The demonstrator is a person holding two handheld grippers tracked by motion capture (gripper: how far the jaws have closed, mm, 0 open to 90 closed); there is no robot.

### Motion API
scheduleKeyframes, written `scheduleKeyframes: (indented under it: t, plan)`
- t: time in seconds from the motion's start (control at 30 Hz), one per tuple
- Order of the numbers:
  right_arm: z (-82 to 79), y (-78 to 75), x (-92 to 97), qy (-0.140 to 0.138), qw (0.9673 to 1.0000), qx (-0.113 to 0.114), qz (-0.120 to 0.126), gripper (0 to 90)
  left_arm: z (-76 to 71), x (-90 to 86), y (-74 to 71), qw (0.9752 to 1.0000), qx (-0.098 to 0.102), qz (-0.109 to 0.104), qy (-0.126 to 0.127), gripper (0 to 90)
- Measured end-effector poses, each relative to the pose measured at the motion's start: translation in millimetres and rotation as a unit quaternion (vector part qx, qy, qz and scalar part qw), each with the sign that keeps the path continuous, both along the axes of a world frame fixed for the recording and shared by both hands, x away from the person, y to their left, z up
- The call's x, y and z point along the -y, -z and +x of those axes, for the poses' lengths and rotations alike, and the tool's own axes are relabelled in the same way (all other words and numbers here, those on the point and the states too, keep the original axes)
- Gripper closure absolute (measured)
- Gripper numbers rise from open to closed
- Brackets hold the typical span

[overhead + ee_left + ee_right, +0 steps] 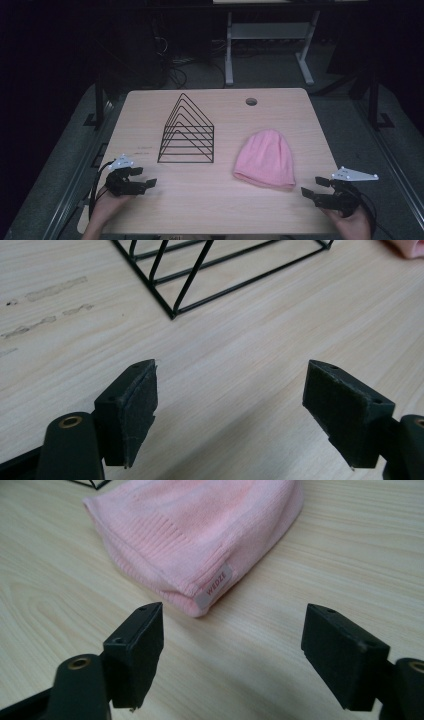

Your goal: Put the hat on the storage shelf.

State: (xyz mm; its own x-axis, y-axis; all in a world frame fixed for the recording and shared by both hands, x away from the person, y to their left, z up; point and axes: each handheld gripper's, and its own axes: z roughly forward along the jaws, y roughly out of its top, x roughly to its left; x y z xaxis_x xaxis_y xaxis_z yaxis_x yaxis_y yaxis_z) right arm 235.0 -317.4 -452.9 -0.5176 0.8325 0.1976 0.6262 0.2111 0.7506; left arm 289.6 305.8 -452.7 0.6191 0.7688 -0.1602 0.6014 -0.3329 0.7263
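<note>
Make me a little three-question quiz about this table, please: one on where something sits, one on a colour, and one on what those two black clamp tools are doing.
1. Where does the wire rack stand relative to the hat?
A. On top of it
B. To its left, apart from it
C. To its right, touching it

2. What colour is the hat?
A. Pink
B. Green
C. Black

3. How are the left gripper and right gripper set?
A. Both open and empty
B. Both shut on the hat
C. One is holding the rack

Answers: 1 B, bare table shows between rack and hat in the high view. 2 A, the knit is pink in the right gripper view. 3 A, each gripper view shows its jaws wide apart with only wood between them.
</note>
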Motion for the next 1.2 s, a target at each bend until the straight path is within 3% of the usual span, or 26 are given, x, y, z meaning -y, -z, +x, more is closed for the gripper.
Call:
scheduleKeyframes:
  t: [0.33,0.6,0.77,1.0,1.2]
  plan:
    - [7.6,-4.3,-5.0,0.005,1.0000,0.001,0.007,18.7,-3.4,-1.4,-0.2,1.0000,0.003,0.005,0.001,21.8]
    - [19.5,-8.2,-9.5,-0.014,0.9999,-0.004,0.001,17.3,-10.0,-2.4,-1.4,0.9999,0.007,0.002,-0.009,21.8]
    - [27.8,-17.7,-12.6,-0.018,0.9998,-0.002,0.012,17.0,-9.4,-2.2,-2.1,0.9999,0.011,0.008,-0.005,21.8]
    - [46.8,-32.4,-19.8,-0.037,0.9993,0.000,-0.002,17.0,-6.7,-1.6,-1.8,0.9999,0.011,0.006,-0.006,21.8]
    - [67.0,-38.9,-23.3,-0.046,0.9987,-0.020,-0.010,17.2,-5.9,-1.2,-2.9,0.9998,0.015,0.012,-0.002,21.8]
